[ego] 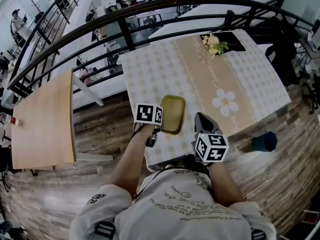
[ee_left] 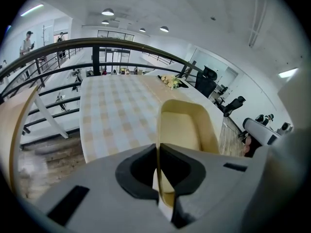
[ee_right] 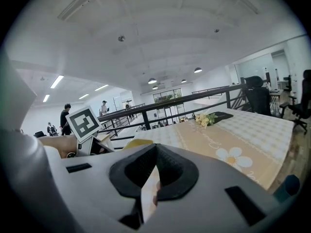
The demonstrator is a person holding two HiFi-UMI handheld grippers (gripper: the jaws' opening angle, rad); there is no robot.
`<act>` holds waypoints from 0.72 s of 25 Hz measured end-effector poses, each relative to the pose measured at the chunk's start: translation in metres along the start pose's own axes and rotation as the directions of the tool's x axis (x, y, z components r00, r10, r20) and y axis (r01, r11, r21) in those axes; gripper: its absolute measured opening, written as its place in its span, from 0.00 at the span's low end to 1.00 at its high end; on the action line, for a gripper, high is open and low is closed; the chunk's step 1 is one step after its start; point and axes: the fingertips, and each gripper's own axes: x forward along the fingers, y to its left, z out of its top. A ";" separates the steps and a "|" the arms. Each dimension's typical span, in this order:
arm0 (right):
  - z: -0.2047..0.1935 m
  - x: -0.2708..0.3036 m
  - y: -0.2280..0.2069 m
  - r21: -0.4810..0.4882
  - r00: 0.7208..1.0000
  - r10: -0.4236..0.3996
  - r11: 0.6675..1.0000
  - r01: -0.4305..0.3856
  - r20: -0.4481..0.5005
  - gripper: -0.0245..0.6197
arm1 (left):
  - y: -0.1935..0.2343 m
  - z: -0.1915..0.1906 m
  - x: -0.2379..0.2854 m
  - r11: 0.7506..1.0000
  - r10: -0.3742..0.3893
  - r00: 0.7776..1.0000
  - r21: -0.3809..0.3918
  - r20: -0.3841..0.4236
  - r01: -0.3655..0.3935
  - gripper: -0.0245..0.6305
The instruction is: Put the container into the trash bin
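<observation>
Seen from above, a person stands at the near end of a table (ego: 150, 69) covered in a pale checked cloth, with a beige runner (ego: 200, 74) down its middle that carries a printed white daisy (ego: 225, 101). A small bunch of flowers (ego: 215, 44) lies at the far end of the table. The person holds a gripper in each hand. The left gripper (ee_left: 157, 152) has its jaws clamped tight on the thin near wall of the container (ee_left: 184, 130), a shallow, yellowish, rounded-rectangle tray. The container sticks out forward from the jaws, open side up, over the near part of the table just left of the runner. The right gripper (ee_right: 155, 152) is just to the right of the container and apart from it, above the table's near edge. Its jaws are drawn together, with only a thin sliver of light between them, and they grip nothing. The trash bin (ego: 264, 141), small and dark blue, stands on the wooden floor to the right of the table, well apart from the container. A bare wooden table (ego: 42, 119) stands to the left, and a dark curved railing (ego: 125, 14) runs behind both tables.
</observation>
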 end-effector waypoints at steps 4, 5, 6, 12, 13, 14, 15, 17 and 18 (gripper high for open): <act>-0.001 -0.014 -0.001 0.019 0.999 -0.048 0.999 0.048 0.013 0.04 | -0.010 -0.006 -0.005 0.999 -0.029 1.000 0.027 -0.011 0.029 0.06; -0.002 -0.018 -0.002 0.025 0.998 -0.061 0.998 0.061 0.015 0.04 | -0.013 -0.007 -0.005 0.999 -0.036 0.999 0.037 -0.014 0.036 0.06; -0.004 -0.023 -0.004 0.031 0.997 -0.075 0.997 0.074 0.018 0.04 | -0.016 -0.009 -0.004 0.998 -0.044 0.999 0.048 -0.018 0.045 0.06; -0.014 -0.050 -0.020 0.053 0.985 -0.167 0.985 0.166 0.029 0.04 | -0.047 -0.012 0.010 0.987 -0.099 0.994 0.120 -0.054 0.105 0.06; -0.013 -0.058 -0.027 0.059 0.981 -0.192 0.980 0.190 0.033 0.04 | -0.058 -0.013 0.014 0.983 -0.112 0.992 0.139 -0.065 0.120 0.06; -0.012 -0.066 -0.035 0.066 0.975 -0.218 0.974 0.215 0.039 0.04 | -0.069 -0.012 0.019 0.978 -0.124 0.989 0.160 -0.077 0.135 0.06; -0.010 -0.072 -0.044 0.074 0.969 -0.243 0.968 0.239 0.044 0.04 | -0.080 -0.010 0.024 0.972 -0.136 0.987 0.179 -0.087 0.149 0.06; -0.008 -0.085 -0.062 0.093 0.956 -0.289 0.954 0.284 0.050 0.04 | -0.102 -0.005 0.032 0.961 -0.158 0.982 0.211 -0.105 0.177 0.06; -0.008 -0.093 -0.071 0.105 0.949 -0.312 0.947 0.305 0.051 0.04 | -0.115 -0.003 0.036 0.955 -0.169 0.979 0.227 -0.114 0.192 0.06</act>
